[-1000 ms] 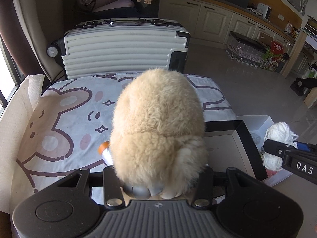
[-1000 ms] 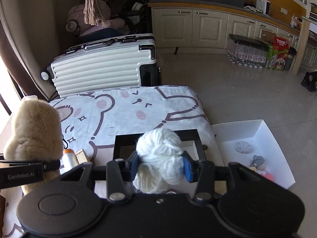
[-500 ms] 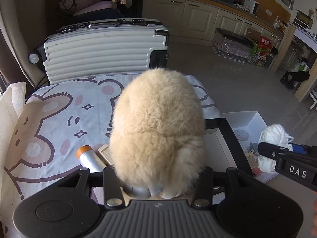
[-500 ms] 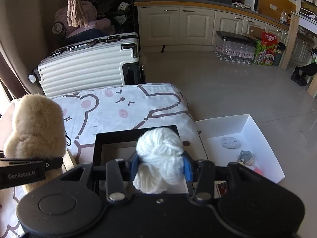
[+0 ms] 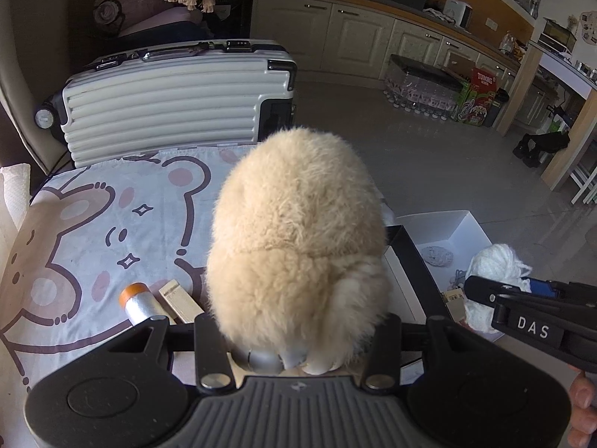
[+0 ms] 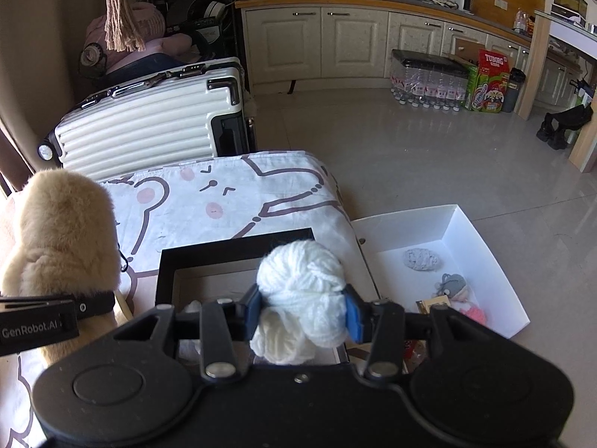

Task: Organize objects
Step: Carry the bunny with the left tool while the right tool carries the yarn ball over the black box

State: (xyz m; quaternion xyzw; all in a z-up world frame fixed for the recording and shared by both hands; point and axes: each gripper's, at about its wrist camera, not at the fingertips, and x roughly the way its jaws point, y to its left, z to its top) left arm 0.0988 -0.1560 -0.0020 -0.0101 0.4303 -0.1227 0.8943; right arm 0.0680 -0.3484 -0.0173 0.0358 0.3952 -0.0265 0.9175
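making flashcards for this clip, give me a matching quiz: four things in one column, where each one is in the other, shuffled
Things:
1. plush toy
2. white yarn ball
3. grey stone
4. orange-capped tube

Places:
a. in the white box on the floor
b. lying on the bear-print cloth
c. held in the left gripper's jaws
d. held in the right gripper's jaws

Pairs: 1-c, 2-d, 3-a, 4-b

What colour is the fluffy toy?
The fluffy toy is cream-beige all over, held in the left gripper. It shows best in the left wrist view.
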